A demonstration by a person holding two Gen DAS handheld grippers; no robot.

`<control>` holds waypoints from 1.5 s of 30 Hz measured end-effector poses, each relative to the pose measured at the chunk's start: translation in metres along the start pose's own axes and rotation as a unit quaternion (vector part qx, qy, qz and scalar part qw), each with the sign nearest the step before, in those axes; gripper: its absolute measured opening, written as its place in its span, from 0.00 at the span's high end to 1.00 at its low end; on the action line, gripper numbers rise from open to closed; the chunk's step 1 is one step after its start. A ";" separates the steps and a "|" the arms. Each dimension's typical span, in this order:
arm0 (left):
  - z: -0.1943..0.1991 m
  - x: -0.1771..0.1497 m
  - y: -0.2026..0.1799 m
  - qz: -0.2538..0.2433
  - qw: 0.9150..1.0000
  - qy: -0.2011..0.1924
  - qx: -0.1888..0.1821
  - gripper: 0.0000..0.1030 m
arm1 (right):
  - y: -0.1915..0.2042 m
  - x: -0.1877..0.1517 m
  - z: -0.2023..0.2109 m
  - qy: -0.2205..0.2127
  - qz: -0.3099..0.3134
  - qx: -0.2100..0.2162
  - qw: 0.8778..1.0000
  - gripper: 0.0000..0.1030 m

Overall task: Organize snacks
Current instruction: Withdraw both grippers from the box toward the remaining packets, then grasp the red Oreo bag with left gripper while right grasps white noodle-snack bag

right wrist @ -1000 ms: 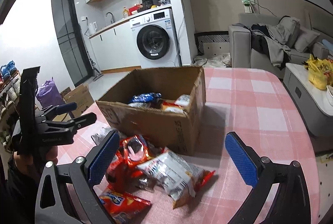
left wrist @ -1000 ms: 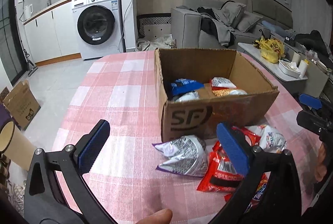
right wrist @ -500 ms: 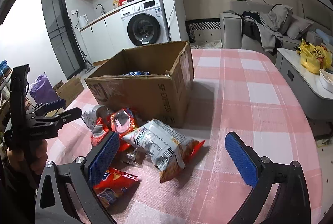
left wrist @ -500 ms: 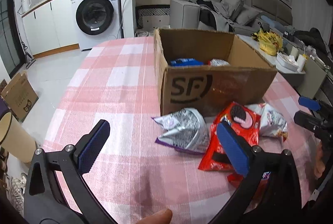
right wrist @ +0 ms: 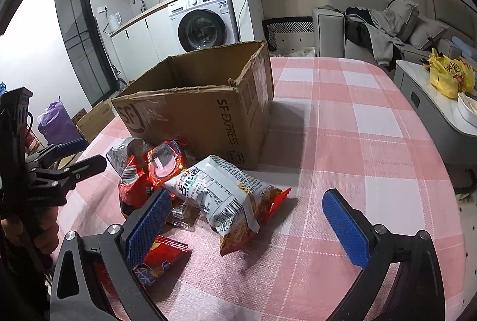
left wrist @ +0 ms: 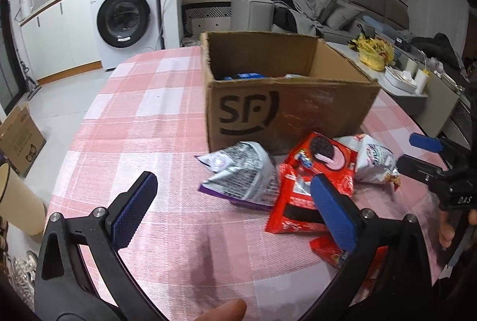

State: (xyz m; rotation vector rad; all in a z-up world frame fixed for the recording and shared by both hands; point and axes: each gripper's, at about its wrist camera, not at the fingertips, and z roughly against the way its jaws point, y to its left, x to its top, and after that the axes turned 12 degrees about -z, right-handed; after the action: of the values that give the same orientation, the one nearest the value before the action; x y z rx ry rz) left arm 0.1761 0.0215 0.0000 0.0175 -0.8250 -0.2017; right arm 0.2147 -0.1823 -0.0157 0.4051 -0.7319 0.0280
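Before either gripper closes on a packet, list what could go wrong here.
1. The snack packets lie overlapped: the white noodle packet rests on the red cookie packet, so a grab may drag both.
2. The open right gripper might crush the puffy packet.
3. The brown cardboard box has tall walls; a low carry could catch its rim.

Washing machine point(left wrist: 127, 16) under white counter point(right wrist: 143, 14) | grey sofa point(left wrist: 322, 14) with clothes | pale floor point(left wrist: 62, 100) | pink checked surface point(right wrist: 357, 124) | beige walls
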 end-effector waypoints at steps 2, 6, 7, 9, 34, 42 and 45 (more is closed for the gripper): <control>-0.002 0.000 -0.004 -0.001 1.000 0.004 -0.012 0.01 | 0.000 0.000 -0.001 0.002 0.001 -0.001 1.000 0.00; -0.002 -0.002 -0.011 -0.008 1.000 0.006 -0.028 0.01 | -0.001 -0.002 -0.004 0.006 0.001 -0.002 1.000 0.00; -0.002 -0.002 -0.012 -0.009 0.999 0.007 -0.033 0.01 | -0.002 -0.002 -0.005 0.008 0.001 -0.003 1.000 0.00; -0.004 -0.003 -0.012 -0.006 0.999 0.009 -0.043 0.01 | -0.002 -0.002 -0.007 0.010 0.002 -0.002 1.000 0.00; -0.009 -0.010 -0.029 -0.026 0.997 0.032 -0.065 0.01 | 0.006 -0.026 -0.003 0.036 0.017 0.019 0.999 0.00; -0.008 -0.010 -0.038 -0.033 0.996 0.028 -0.083 0.01 | -0.001 -0.010 -0.020 0.042 0.008 0.017 0.999 0.00; -0.010 -0.010 -0.041 -0.037 0.993 0.028 -0.107 0.05 | -0.001 -0.010 -0.022 0.042 0.008 0.020 0.999 0.00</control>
State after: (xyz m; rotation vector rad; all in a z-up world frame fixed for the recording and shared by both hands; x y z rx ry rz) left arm 0.1700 -0.0170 -0.0183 -0.1472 -0.7437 -0.3573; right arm 0.2215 -0.1741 -0.0369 0.4340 -0.6521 0.0748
